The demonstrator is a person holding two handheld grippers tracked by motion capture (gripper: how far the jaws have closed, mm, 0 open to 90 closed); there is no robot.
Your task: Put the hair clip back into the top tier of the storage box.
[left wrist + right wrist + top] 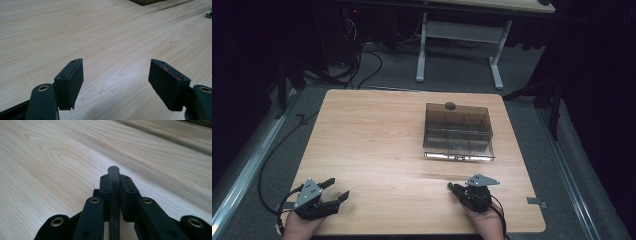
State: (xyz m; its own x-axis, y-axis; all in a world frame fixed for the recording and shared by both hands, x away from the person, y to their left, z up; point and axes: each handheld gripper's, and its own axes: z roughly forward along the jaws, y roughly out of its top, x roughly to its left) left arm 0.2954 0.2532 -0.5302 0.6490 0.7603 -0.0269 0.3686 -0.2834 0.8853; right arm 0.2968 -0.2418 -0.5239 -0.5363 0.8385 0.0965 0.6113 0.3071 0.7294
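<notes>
A dim workroom with grey carpet, loose cables on the floor and the white legs of another desk at the back surrounds a pale wooden table [377, 145], seen from above the near edge. Toward the table's far right corner stands a smoky, see-through plastic box [458, 132] divided into compartments, with a small dark round object [450, 105] resting at the middle of its far rim; what that object is cannot be made out.

At the near right corner, a person's right hand [486, 224] holds the right gripper [452, 187] just above the wood, its tips aimed toward the table's middle. Its two black fingers are pressed together on a thin dark strip [114, 173], a flat piece with a rounded end that pokes out just past the pads. Seen along the jaws, the strip stands on edge between them, over bare wood grain. It lies well apart from the box, on the near side of it.

At the near left corner, the left gripper [335, 189] sits in the person's left hand [301, 227], its fingers [72, 80] spread wide apart with bare tabletop between them. A black cable trails from it off the table's left edge.
</notes>
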